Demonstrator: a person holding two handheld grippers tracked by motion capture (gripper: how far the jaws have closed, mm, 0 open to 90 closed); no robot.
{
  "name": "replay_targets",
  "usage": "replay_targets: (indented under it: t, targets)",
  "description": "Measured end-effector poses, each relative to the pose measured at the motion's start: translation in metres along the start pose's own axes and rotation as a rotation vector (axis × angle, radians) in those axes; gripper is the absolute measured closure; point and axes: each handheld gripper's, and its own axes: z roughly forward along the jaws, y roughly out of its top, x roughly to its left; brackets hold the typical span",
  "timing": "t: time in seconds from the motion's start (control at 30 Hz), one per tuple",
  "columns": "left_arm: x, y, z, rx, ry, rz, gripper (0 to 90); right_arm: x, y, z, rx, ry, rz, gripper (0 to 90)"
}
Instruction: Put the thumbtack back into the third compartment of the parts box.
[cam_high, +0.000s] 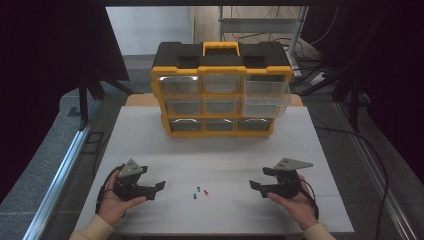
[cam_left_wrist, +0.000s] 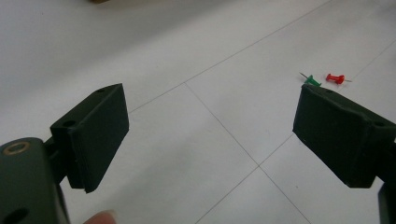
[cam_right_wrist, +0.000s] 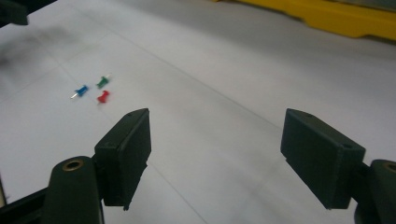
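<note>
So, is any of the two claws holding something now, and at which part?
Nothing is held. The left claw and the right claw are open above the table, apart from the three pushpins.

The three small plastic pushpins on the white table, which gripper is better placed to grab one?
Roughly even, slightly the left gripper: open, it points at the pushpins; the right gripper sits slightly farther.

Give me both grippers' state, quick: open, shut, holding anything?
Left gripper: open, holding nothing, beside the pushpins.
Right gripper: open, holding nothing.
</note>
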Motion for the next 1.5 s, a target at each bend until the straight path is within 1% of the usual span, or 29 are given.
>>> replay_targets:
  t: [0.03, 0.07, 0.1, 0.13, 0.17, 0.23, 0.37, 0.4, 0.43, 0.47, 0.5, 0.6, 0.73, 0.87, 0.93, 1.03, 1.13, 1.33, 1.37, 1.47, 1.5]
  targets:
    - [0.0, 0.0, 0.001, 0.001, 0.0, -0.001, 11.0, 0.002, 0.001, 0.004, 0.007, 0.01, -0.011, 25.6]
    - [0.001, 0.0, 0.001, 0.001, -0.001, -0.001, 11.1, 0.006, 0.002, 0.006, 0.018, 0.02, -0.008, 25.9]
    - [0.001, 0.0, 0.001, 0.002, -0.002, 0.0, 11.2, 0.008, 0.003, 0.01, 0.017, 0.036, -0.022, 26.2]
    - [0.001, 0.0, 0.001, 0.002, -0.003, 0.001, 11.2, 0.01, 0.004, 0.012, 0.021, 0.041, -0.027, 26.2]
    - [0.0, 0.0, 0.001, 0.001, -0.003, 0.003, 11.3, 0.016, 0.008, 0.019, 0.034, 0.056, -0.031, 26.7]
    - [-0.001, 0.0, 0.001, 0.0, -0.004, 0.007, 11.3, 0.017, 0.008, 0.02, 0.038, 0.062, -0.03, 26.8]
    - [-0.001, 0.001, 0.0, -0.001, -0.006, 0.013, 11.3, 0.03, 0.016, 0.035, 0.06, 0.082, -0.076, 27.2]
    - [-0.001, 0.001, 0.001, 0.001, -0.006, 0.014, 11.4, 0.037, 0.019, 0.042, 0.073, 0.091, -0.105, 27.4]
    - [0.0, 0.001, 0.001, 0.003, -0.007, 0.015, 11.4, 0.037, 0.019, 0.042, 0.073, 0.091, -0.105, 27.4]
    - [0.0, 0.001, 0.001, 0.007, -0.007, 0.017, 11.4, 0.042, 0.022, 0.047, 0.08, 0.099, -0.121, 27.5]
    - [0.0, 0.0, 0.002, 0.008, -0.006, 0.02, 11.4, 0.042, 0.022, 0.047, 0.08, 0.099, -0.121, 27.5]
    - [0.0, 0.0, 0.001, 0.007, -0.008, 0.019, 11.4, 0.05, 0.027, 0.054, 0.089, 0.113, -0.141, 27.9]
    - [0.0, 0.0, 0.001, 0.005, -0.007, 0.02, 11.4, 0.057, 0.03, 0.062, 0.108, 0.122, -0.161, 28.1]
    - [0.0, 0.0, 0.002, 0.009, -0.006, 0.022, 11.4, 0.065, 0.035, 0.071, 0.124, 0.133, -0.166, 29.5]
    - [0.001, 0.0, 0.002, 0.01, -0.005, 0.022, 11.4, 0.07, 0.038, 0.077, 0.144, 0.127, -0.177, 29.6]
    - [0.001, 0.0, 0.002, 0.011, -0.003, 0.02, 11.3, 0.078, 0.041, 0.088, 0.18, 0.098, -0.188, 29.5]
    - [0.001, -0.001, 0.003, 0.015, -0.005, 0.021, 11.2, 0.085, 0.042, 0.099, 0.216, 0.095, -0.209, 30.3]
    - [0.001, -0.001, 0.003, 0.017, -0.01, 0.019, 11.1, 0.095, 0.041, 0.116, 0.272, 0.105, -0.241, 37.3]
    - [0.001, -0.001, 0.003, 0.018, -0.011, 0.019, 11.1, 0.099, 0.04, 0.12, 0.291, 0.084, -0.263, 38.6]
    - [0.002, -0.001, 0.003, 0.022, -0.01, 0.018, 11.0, 0.101, 0.039, 0.124, 0.303, 0.079, -0.276, 40.5]
    - [0.002, -0.001, 0.003, 0.022, -0.009, 0.018, 11.0, 0.103, 0.038, 0.125, 0.309, 0.074, -0.283, 42.8]
